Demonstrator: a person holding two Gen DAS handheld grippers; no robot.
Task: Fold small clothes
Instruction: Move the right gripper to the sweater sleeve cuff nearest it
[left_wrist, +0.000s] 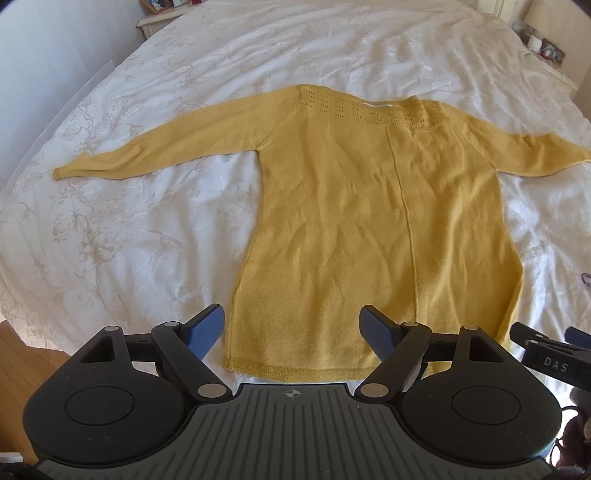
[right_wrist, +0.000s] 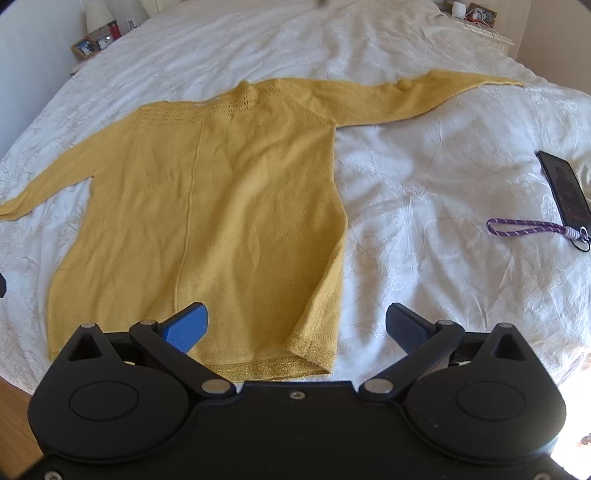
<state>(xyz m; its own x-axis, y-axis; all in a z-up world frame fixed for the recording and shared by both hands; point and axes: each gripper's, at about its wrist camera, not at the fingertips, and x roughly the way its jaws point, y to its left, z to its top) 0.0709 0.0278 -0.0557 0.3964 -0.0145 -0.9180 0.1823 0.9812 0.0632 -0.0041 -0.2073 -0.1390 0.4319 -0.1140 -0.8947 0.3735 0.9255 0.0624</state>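
Blue pads of the left hand-held gripper (left_wrist: 291, 328) stand wide apart over the near left corner of the sweater's (left_wrist: 369, 221) hem, with nothing gripped between them. Over at the near right corner of the hem, the right hand-held gripper (right_wrist: 295, 326) is spread wide too; its left pad is over the knit and its right pad over the bare bed (right_wrist: 424, 221), and it holds nothing. Whether any pad touches the cloth cannot be told.

Yellow and long-sleeved, the sweater lies flat on the white, flower-patterned bed, hem near, neck far, with a seam running down its middle and a band of openwork below the neck. Both sleeves stretch out sideways, one left and one right. The near right corner of the hem is a little turned over.

Well to the right of the sweater a phone (right_wrist: 563, 188) lies on the bed, with a purple strap (right_wrist: 524, 227) running left from its near end.
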